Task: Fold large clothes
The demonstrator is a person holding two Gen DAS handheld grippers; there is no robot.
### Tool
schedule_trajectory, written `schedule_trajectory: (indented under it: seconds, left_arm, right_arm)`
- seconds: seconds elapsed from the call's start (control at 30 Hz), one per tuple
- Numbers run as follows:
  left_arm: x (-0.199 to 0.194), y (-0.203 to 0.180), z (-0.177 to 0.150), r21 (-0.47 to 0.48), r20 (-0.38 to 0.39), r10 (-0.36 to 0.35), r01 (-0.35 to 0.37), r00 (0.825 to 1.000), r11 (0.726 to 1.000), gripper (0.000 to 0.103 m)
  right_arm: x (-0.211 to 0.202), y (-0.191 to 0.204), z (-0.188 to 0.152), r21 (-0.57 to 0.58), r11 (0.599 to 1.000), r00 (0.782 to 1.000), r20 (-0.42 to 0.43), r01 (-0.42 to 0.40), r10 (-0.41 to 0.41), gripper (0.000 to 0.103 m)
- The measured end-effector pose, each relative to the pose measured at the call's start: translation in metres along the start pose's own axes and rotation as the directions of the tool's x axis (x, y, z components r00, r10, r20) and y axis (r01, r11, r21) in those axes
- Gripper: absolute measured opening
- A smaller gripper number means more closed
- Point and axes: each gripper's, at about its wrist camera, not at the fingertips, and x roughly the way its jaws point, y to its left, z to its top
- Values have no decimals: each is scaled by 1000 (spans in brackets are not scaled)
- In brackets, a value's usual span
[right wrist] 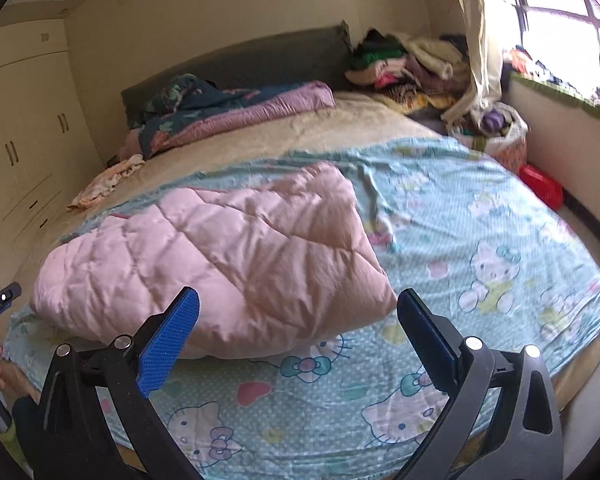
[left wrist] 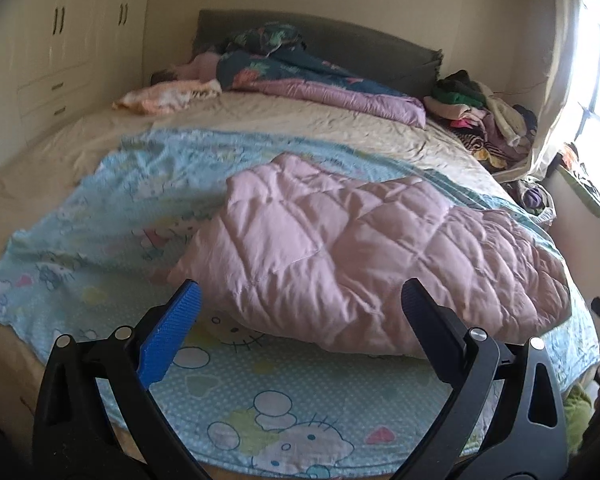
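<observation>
Two grippers hang over the near edge of the bed [left wrist: 28, 184], both spread wide and holding nothing: left gripper [left wrist: 300, 304], right gripper [right wrist: 298, 312].

- Pink quilted garment [left wrist: 340, 248] lies in a rumpled heap on the cartoon-print sheet [right wrist: 480, 216], bulked up, edges partly turned under. Whether it is half folded or merely dropped there cannot be told from this.
- Near hem sits just ahead of both grippers, between them (handy for a two-point pinch).
- Padded fabric will likely be slippery and springy; my guess is it bounces back unless pressed flat.
- To work it well: take the outer layer only, at two points well apart; keep the sheet out of the pinch; lift low and lay the cloth over evenly.
- Risk: dragging the sheet along, or trapping air in the quilting.
</observation>
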Motion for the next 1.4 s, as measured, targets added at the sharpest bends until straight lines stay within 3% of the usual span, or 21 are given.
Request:
schedule_trajectory:
  seconds: [0.27,0.5,0.8,0.93,1.03,1.4]
  left_arm:
    - [-28,-19,-15,68,37,-23,21,999,997,94]
    - [-34,-36,-36,89,30,-71,68,997,994,94]
    - [-32,-49,-60,98,13,-107,105,994,990,94]
    - [-28,-53,-67,114,-3,-105,104,994,988,94]
    - [-25,-57,-73,129,-20,-103,104,995,986,94]
    - [-26,-61,-74,140,-21,-103,105,994,985,94]
  right_arm:
    - [-46,24,-2,-90,996,996,87,-26,34,99]
    - [-63,45,-16,-122,991,992,110,-48,62,99]
    - [-64,81,-54,-163,974,983,77,-155,169,99]
    - [-47,104,-73,-234,959,987,-3,-159,163,99]
    - [-38,110,-80,-215,958,982,-45,-190,185,99]
    - [-35,107,-77,-214,962,986,-41,-169,165,99]
